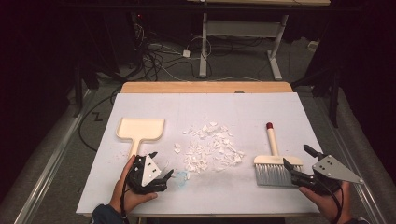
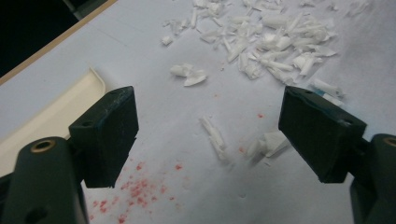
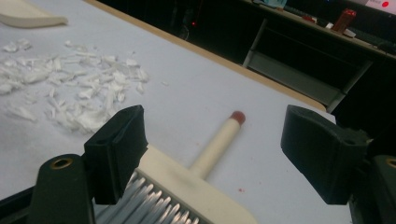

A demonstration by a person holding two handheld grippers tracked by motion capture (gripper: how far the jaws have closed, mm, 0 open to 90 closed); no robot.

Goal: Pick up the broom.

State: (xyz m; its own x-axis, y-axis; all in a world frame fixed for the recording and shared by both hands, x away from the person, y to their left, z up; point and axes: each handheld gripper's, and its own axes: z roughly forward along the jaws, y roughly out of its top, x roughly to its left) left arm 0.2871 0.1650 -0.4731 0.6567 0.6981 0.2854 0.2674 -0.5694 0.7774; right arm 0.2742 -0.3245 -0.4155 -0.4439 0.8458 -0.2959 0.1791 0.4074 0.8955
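A cream dustpan (image 1: 140, 129) lies at the left of the white sheet, its handle toward me. A pile of white scraps (image 1: 210, 147) sits mid-table. At the right lies a cream brush (image 1: 272, 142) with a red-tipped handle and grey bristles. My left gripper (image 1: 161, 165) stands open just right of the dustpan handle, and a few stray scraps (image 2: 217, 137) lie on the sheet between its jaws. My right gripper (image 1: 301, 157) is open beside the brush head; the brush handle (image 3: 217, 144) runs ahead between its wide jaws, and neither pad presses on it.
The white sheet (image 1: 210, 107) covers a wooden table whose far edge (image 1: 205, 87) shows. Red specks (image 2: 140, 189) dot the sheet near my left gripper. Past the table are cables (image 1: 159, 60) on the floor and a white desk frame (image 1: 243, 32).
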